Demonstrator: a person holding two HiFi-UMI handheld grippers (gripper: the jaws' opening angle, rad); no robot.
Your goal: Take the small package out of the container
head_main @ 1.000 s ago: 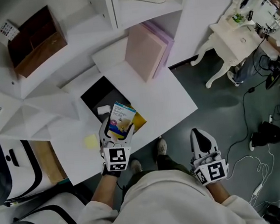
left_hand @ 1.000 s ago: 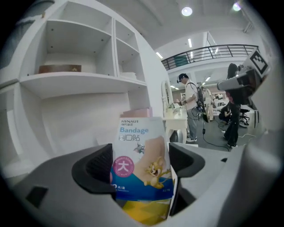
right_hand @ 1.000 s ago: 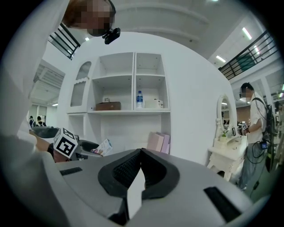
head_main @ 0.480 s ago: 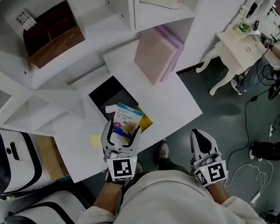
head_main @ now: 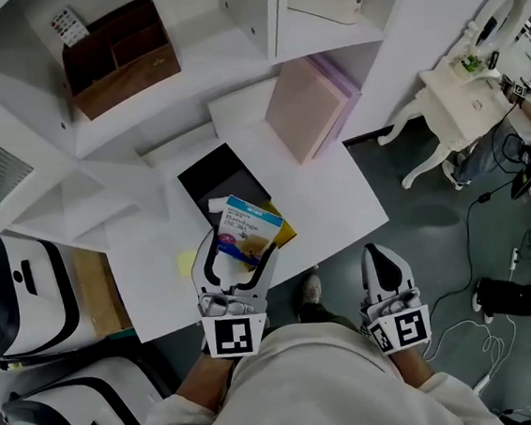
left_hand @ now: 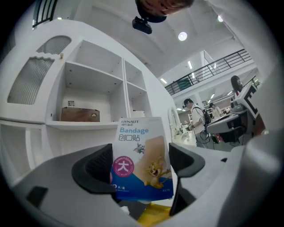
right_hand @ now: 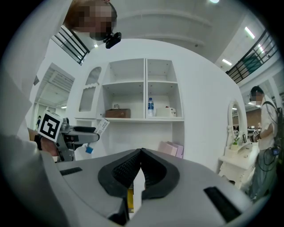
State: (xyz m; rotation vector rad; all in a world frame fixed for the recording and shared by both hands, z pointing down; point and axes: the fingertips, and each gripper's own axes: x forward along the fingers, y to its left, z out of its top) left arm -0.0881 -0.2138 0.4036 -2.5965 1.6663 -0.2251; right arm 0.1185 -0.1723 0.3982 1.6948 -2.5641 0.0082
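Observation:
The small package (head_main: 248,227), a blue and white bandage pack with a cartoon print, stands upright between the jaws of my left gripper (head_main: 238,249), which is shut on it. It hangs just in front of the black open container (head_main: 215,176) on the white table (head_main: 340,199). In the left gripper view the package (left_hand: 142,159) fills the space between the two dark pads. A yellow pack (head_main: 284,233) lies under it. My right gripper (head_main: 385,274) is shut and holds nothing, off the table's front edge above the floor. Its pads (right_hand: 133,168) meet.
A small white item (head_main: 218,204) lies at the container's near rim, and a yellow pad (head_main: 187,260) sits left of my left gripper. Pink boxes (head_main: 306,108) lean at the table's back right. A brown wooden organizer (head_main: 121,52) stands on the shelf. White machines (head_main: 14,290) stand at left.
The head view has shifted a little. My left gripper keeps its hold on the package and stays just in front of the container. The right gripper has not moved.

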